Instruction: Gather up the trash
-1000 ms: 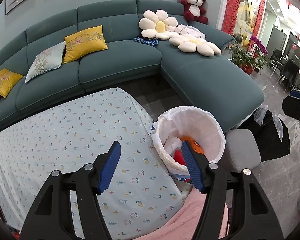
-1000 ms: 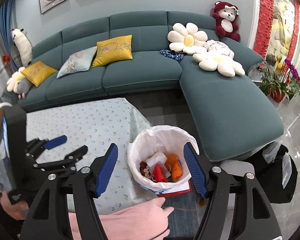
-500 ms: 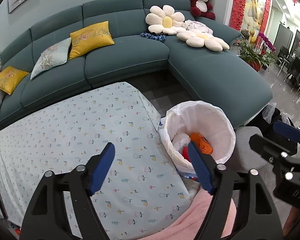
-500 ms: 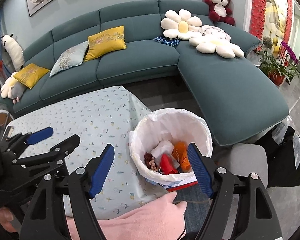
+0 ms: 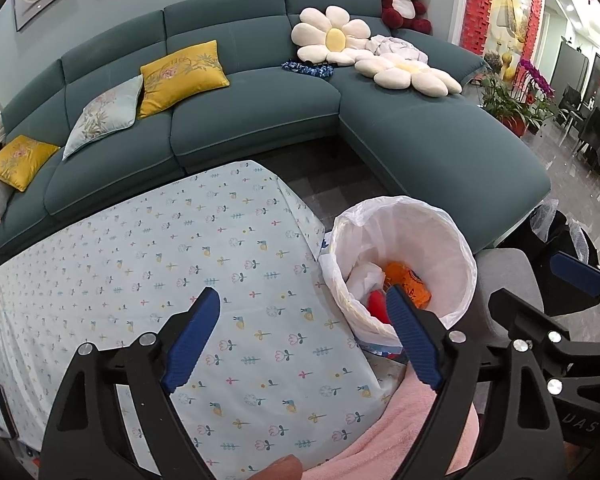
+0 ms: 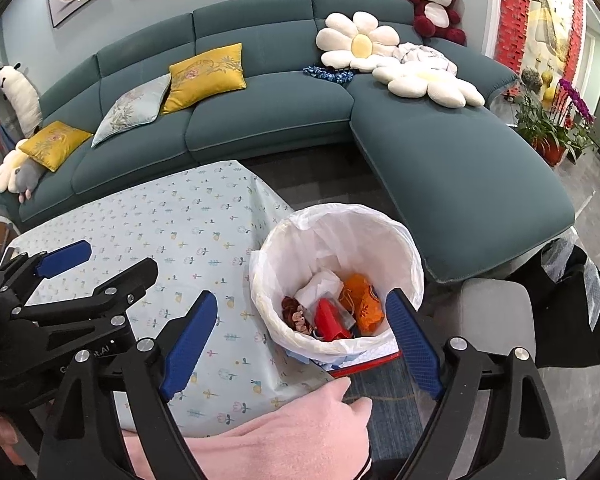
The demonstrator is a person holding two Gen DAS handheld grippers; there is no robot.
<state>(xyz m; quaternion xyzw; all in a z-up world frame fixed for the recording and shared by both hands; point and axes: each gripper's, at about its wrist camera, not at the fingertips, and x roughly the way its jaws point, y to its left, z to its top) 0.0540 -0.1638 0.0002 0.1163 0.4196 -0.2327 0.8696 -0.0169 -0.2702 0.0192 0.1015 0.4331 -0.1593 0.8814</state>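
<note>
A round bin with a white liner point(image 6: 400, 248) point(image 5: 452, 240) stands on the floor beside the table's right corner. Inside lie an orange wrapper point(image 6: 362, 300) point(image 5: 410, 278), a red packet point(image 6: 330, 320), white crumpled paper point(image 6: 318, 286) and a brown scrap point(image 6: 294, 314). My right gripper point(image 6: 300, 340) is open and empty, held above the bin's near side. My left gripper point(image 5: 304, 336) is open and empty, over the table's right edge, left of the bin. Each gripper shows in the other's view: the left one point(image 6: 96, 264), the right one point(image 5: 556, 300).
The table has a light floral cloth point(image 5: 180, 264) point(image 6: 172, 224). A teal corner sofa point(image 5: 260, 112) with cushions runs behind and to the right. A grey stool point(image 6: 496, 312) and a black bag point(image 6: 576, 304) sit right of the bin. A pink-sleeved arm point(image 6: 284, 436) is at the bottom.
Both grippers have drifted slightly; the right gripper has come further into the left wrist view. Both stay open and empty. The bin's contents are unchanged.
</note>
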